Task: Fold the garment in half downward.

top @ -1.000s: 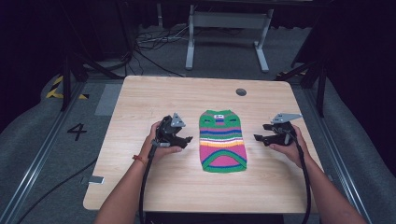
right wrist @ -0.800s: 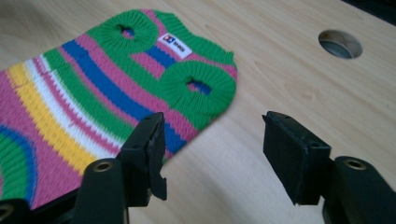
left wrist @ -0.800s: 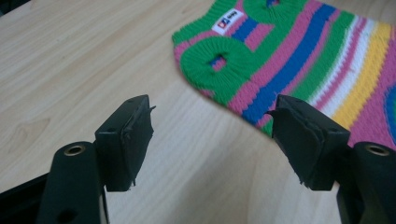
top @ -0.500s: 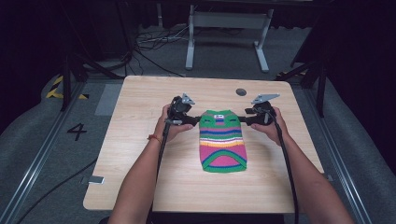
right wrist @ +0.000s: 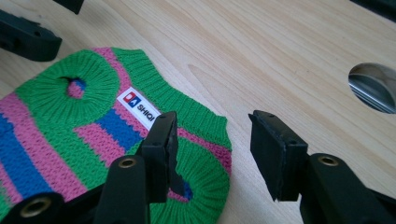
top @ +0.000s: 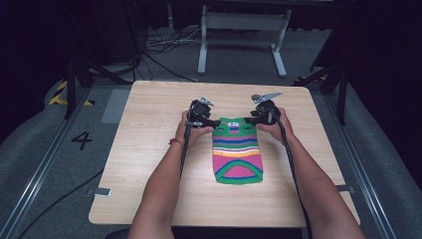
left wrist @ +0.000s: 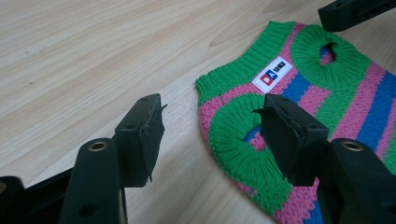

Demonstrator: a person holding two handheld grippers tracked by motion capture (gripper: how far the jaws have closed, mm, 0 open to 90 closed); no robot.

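Approaching step: both hand-held grippers set at the far corners of the knitted sweater, no grasp made yet.

High view: striped sweater lies flat at mid-desk, neck end far, hem near. Left hand-held gripper sits at its far-left corner, right hand-held gripper at its far-right corner. Round hole in the desk just beyond the right one.

Left gripper view: left hand-held gripper jaws spread wide, empty; one jaw over bare wood, the other over the green arm-hole cuff. White label beyond, near the neck rib.

Right gripper view: right hand-held gripper jaws likewise apart, empty, straddling the sweater's shoulder edge; one jaw above knit, one above wood.

Next move, judged: lower each pair until the lower jaw slips under the shoulder edge, then close on both corners together; risk is pinching only the top layer.
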